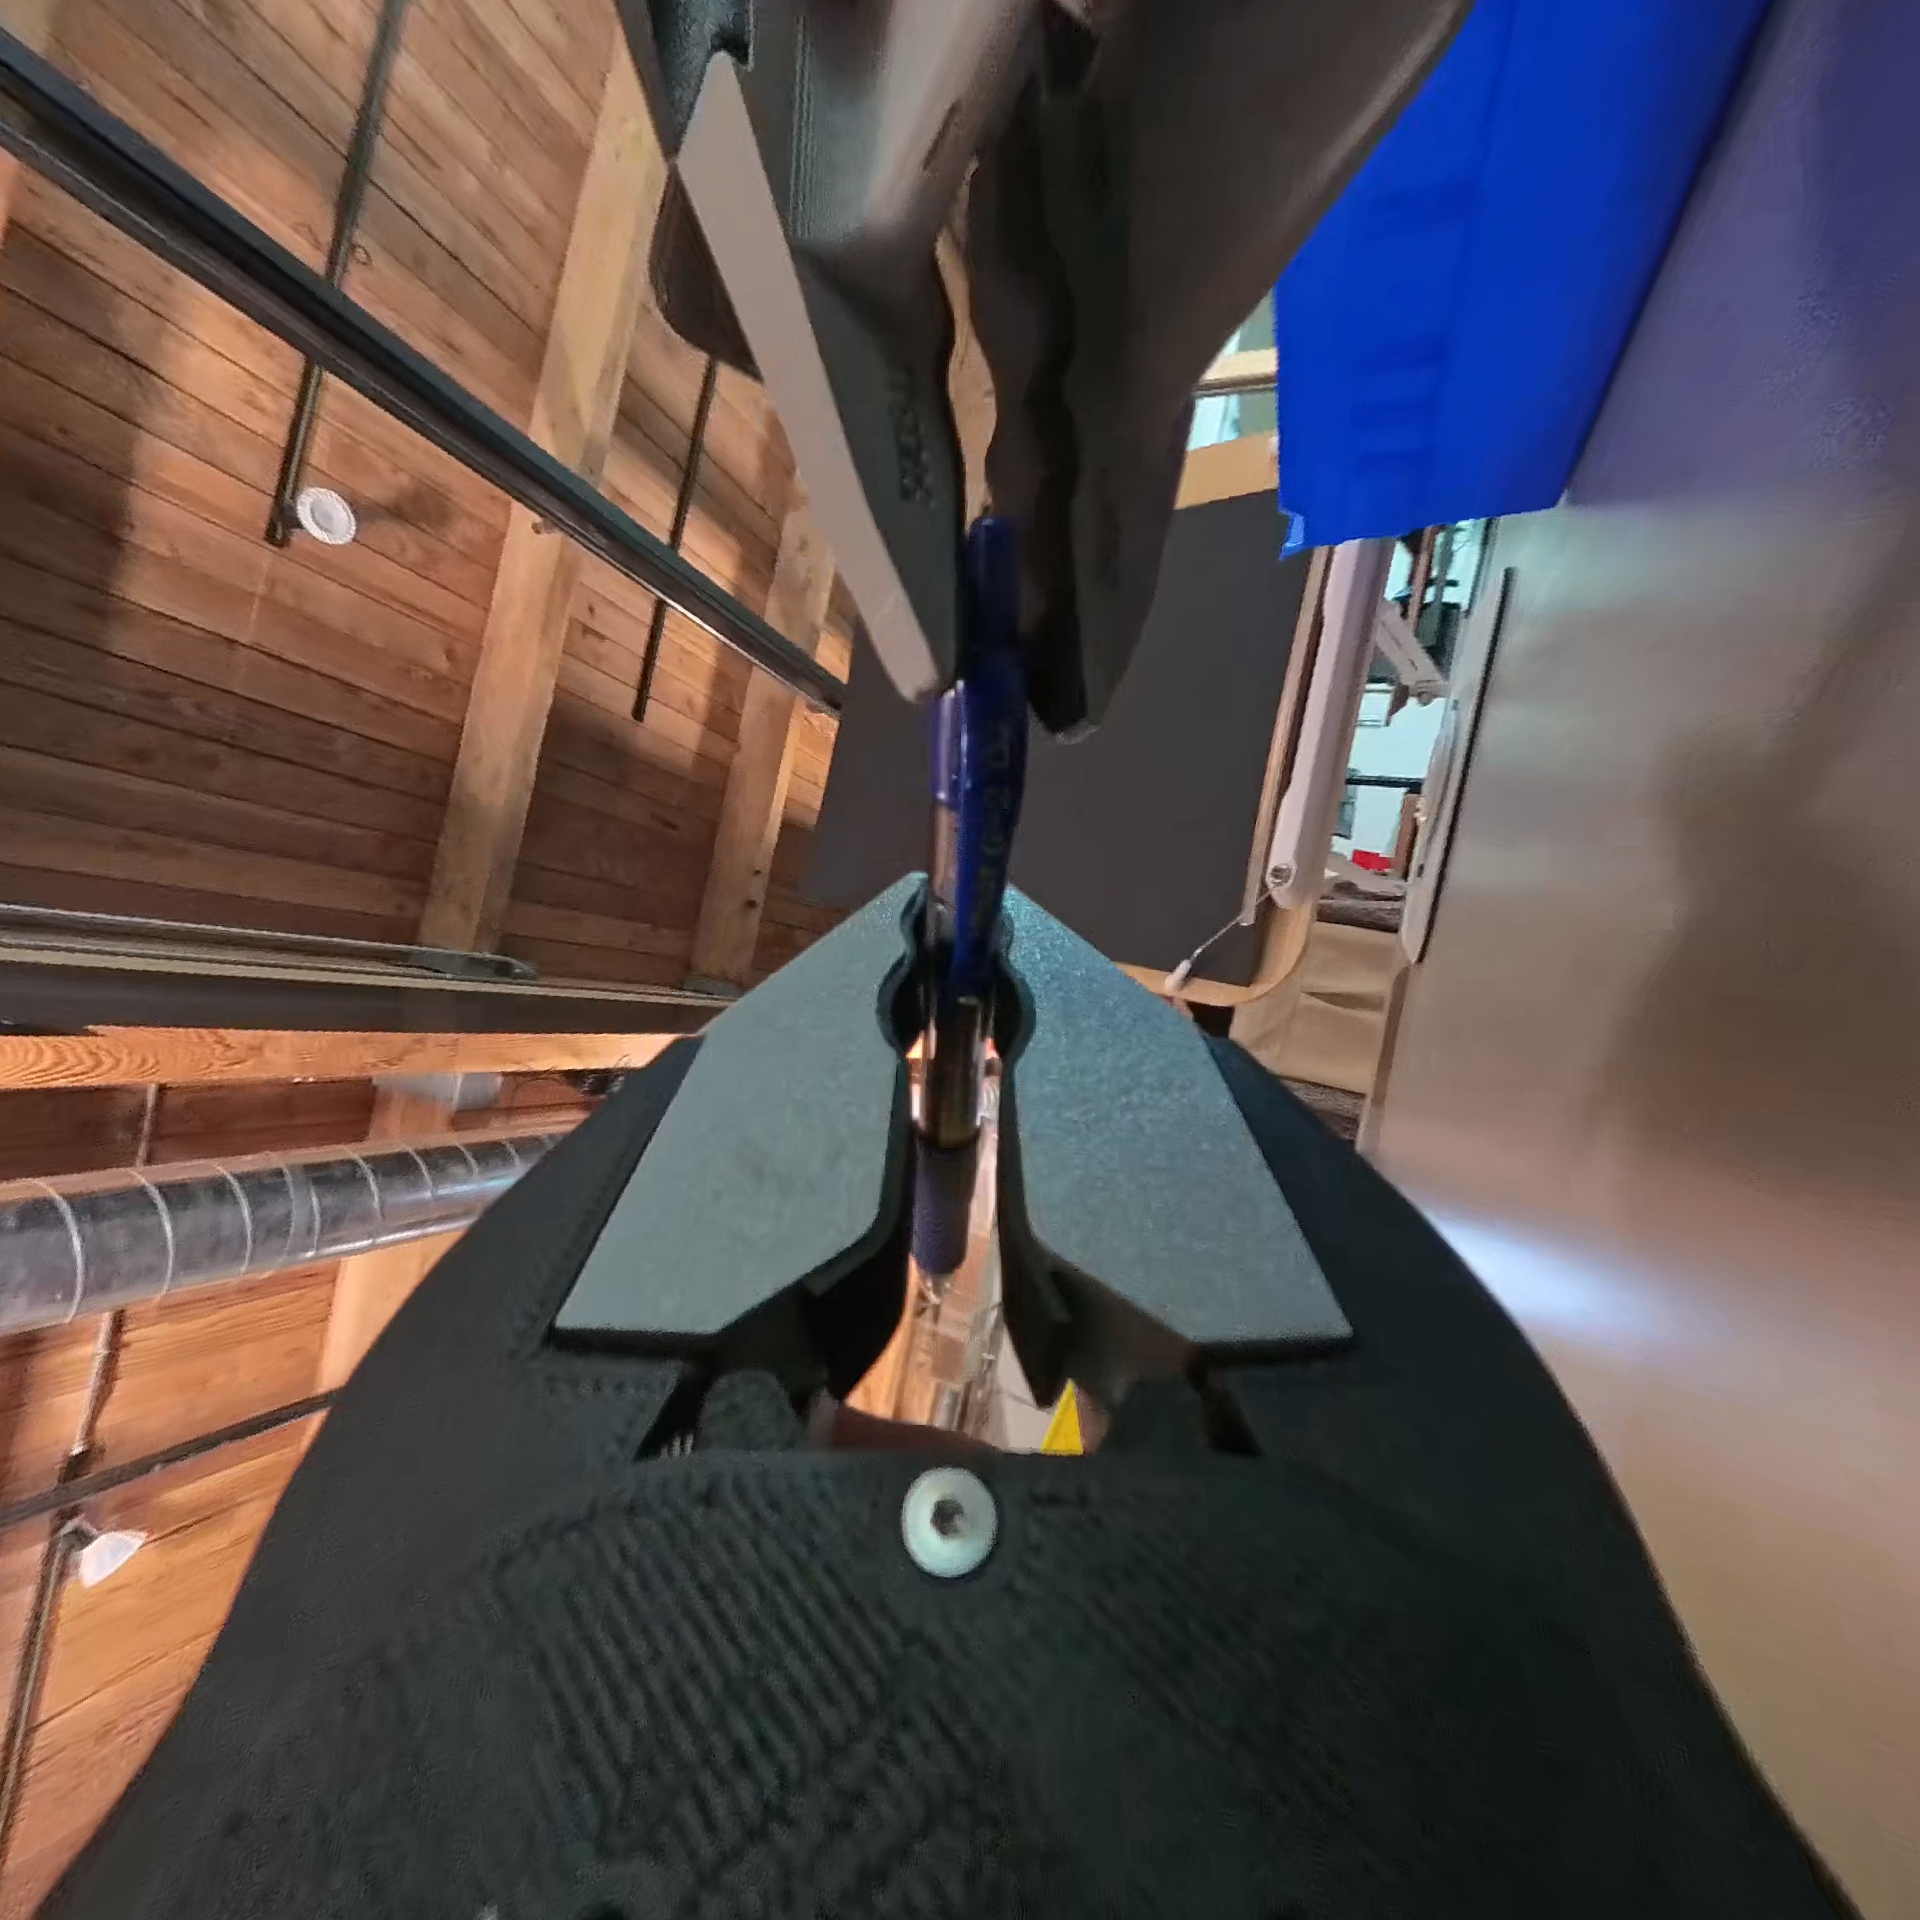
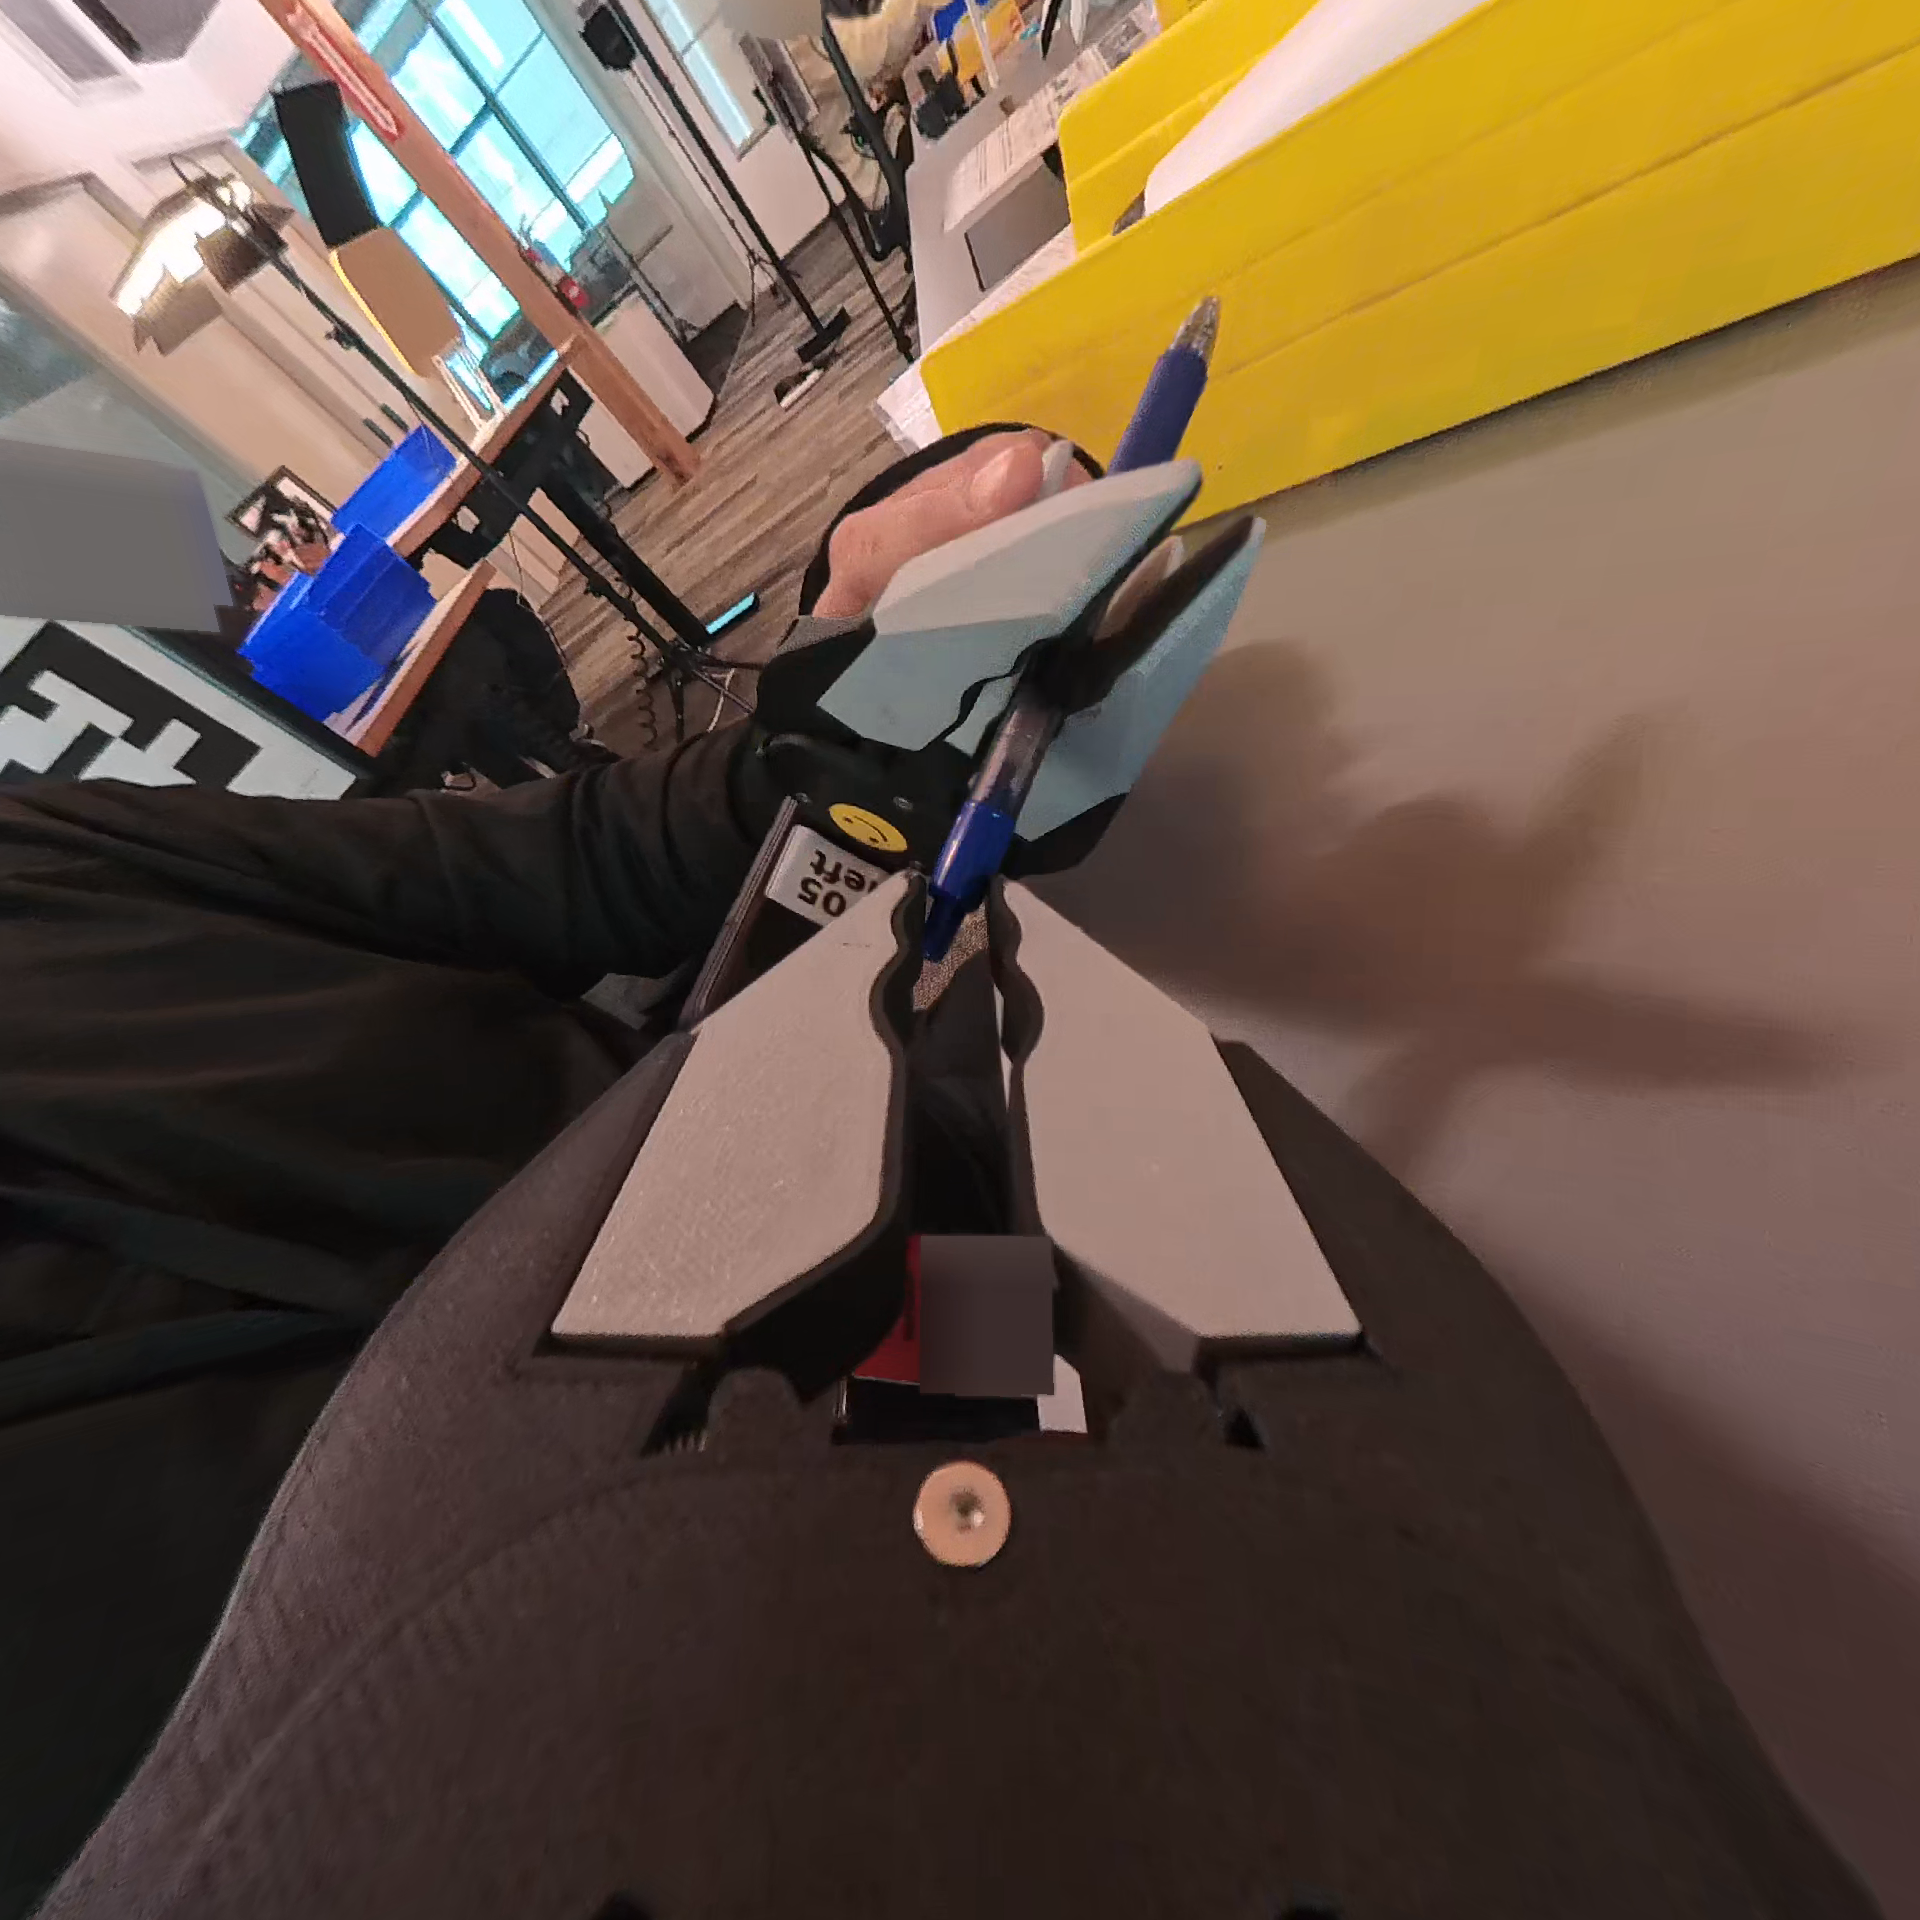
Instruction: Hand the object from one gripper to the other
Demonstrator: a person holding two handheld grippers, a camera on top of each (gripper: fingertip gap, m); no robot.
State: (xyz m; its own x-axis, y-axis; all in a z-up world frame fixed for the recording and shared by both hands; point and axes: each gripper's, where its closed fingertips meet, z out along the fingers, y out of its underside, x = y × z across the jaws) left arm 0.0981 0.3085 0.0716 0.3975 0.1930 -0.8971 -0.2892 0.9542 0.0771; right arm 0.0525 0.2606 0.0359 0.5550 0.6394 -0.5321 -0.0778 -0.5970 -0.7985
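1. Left gripper [image 1: 961, 925]: fingers clamped on a blue pen [image 1: 982, 790]. The barrel runs between the two dark pads. The blue rubber grip end lies back toward the gripper body, and the clip end projects forward past the fingertips.
2. Right gripper [image 2: 956, 899], own view: the two grey fingers stand a little apart at the tips. The pen's [image 2: 1023, 727] blue cap end sits in that narrow gap. Whether the pads press on it cannot be told from this view.
3. Left wrist view, farther along the pen: the right gripper [image 1: 987, 696] comes in from above, blurred. Its fingertips flank the pen's upper end. Contact cannot be confirmed.
4. Right wrist view, beyond the fingertips: the left gripper [image 2: 1049, 665] holds the pen at mid-barrel. The pen is tilted, with its tip pointing up and away. A gloved hand [image 2: 935, 520] grips that tool.
5. Surface: a plain grey table [image 2: 1558, 1143] lies under both tools, with their shadows on it.
6. Farther back: a yellow bin [image 2: 1507, 260] stands on the table. Blue bins [image 2: 343, 603] sit on a distant desk.
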